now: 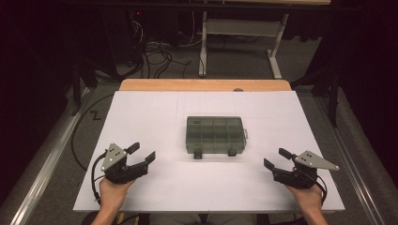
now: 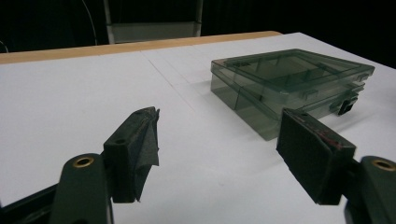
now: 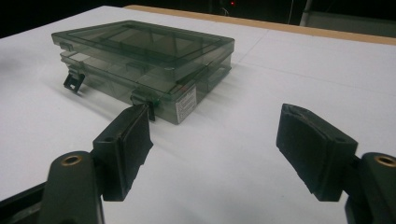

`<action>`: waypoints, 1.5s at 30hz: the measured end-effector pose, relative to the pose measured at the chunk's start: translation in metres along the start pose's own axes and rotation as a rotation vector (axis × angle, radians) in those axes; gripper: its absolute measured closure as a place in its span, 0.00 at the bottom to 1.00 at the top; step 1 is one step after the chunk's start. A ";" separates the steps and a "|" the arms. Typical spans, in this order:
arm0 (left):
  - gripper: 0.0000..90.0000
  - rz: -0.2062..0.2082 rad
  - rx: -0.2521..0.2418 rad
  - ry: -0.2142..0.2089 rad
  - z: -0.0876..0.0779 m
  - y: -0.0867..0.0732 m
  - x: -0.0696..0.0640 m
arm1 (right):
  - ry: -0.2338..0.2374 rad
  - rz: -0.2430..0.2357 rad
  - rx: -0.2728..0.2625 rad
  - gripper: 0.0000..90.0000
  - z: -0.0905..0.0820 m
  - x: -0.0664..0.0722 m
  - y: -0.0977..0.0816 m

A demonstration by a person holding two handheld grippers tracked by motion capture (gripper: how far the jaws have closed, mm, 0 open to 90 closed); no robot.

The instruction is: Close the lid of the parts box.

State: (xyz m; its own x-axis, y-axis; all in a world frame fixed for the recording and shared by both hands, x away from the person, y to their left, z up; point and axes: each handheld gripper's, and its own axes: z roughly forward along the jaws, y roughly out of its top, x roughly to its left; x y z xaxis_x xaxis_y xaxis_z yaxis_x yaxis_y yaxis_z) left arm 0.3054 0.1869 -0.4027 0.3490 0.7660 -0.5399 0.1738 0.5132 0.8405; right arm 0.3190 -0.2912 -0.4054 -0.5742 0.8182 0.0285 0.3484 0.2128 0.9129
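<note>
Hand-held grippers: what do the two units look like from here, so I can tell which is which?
Both match: the left hand-held gripper and right hand-held gripper have black bodies, each topped by a grey three-cornered plate with small dark dots, and a black cable trails from each. The jaws carry worn black pads and brass-coloured fittings. No sleeves show on the forearms.

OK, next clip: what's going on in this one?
A person sits at a white table holding a tool in each hand. The left tool and the right tool rest near the front edge, both with jaws open and holding nothing. Between them, farther back, lies a smoky translucent compartment box, lid down, its two dark latches facing the person. Neither tool touches the box.
</note>
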 end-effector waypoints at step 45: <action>0.31 -0.011 0.002 0.022 0.003 -0.006 0.008 | -0.009 0.021 -0.011 0.29 0.007 -0.004 -0.008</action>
State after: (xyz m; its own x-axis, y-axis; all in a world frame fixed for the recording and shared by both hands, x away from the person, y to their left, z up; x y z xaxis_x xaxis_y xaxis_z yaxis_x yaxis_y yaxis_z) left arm 0.3099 0.1886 -0.4120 0.3268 0.7689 -0.5496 0.1792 0.5206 0.8348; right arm 0.3239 -0.2922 -0.4152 -0.5603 0.8271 0.0440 0.3523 0.1899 0.9164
